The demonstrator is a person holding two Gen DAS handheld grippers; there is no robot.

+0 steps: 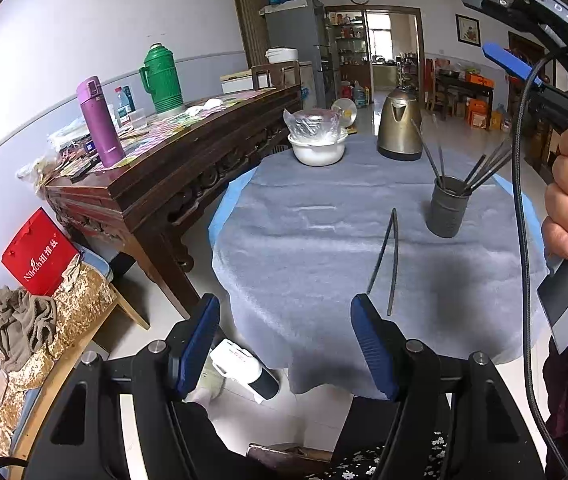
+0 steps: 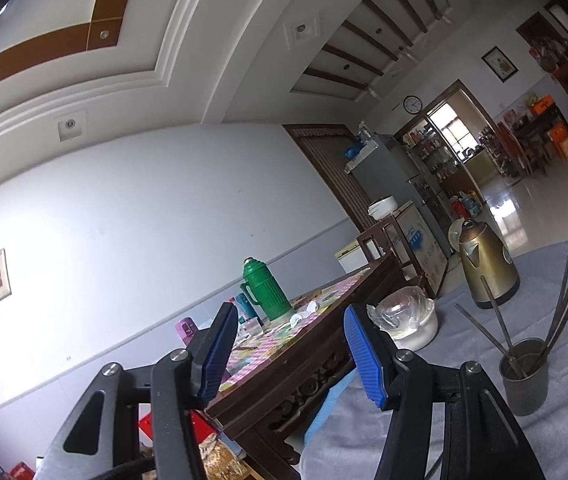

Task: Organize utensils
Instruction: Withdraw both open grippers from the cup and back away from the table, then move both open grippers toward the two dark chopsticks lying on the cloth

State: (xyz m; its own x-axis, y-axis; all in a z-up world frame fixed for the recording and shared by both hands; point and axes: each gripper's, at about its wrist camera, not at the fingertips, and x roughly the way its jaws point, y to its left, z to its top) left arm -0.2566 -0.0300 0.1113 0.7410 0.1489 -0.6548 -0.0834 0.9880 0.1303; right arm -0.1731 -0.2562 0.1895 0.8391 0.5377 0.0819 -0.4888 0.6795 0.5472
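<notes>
While several dark chopsticks (image 1: 479,168) already stand in the grey holder cup (image 1: 449,210) at right of centre in the left wrist view, one pair of chopsticks (image 1: 387,258) is left lying flat on the grey-covered surface (image 1: 303,248), just below and left of the cup, tips nearly meeting at the far end. So the job looks mostly done, w/ that last pair to go, as far as these views show. Left tool (image 1: 285,344), at bottom centre of its frame, is fairly wide open w/ nothing between the blue pads; its right pad sits just short of the near ends of the loose pair, not touching. Right tool (image 2: 289,350), bottom centre of its own frame, is also wide open and empty, pointing off toward the wall, the cup at lower right of it.
</notes>
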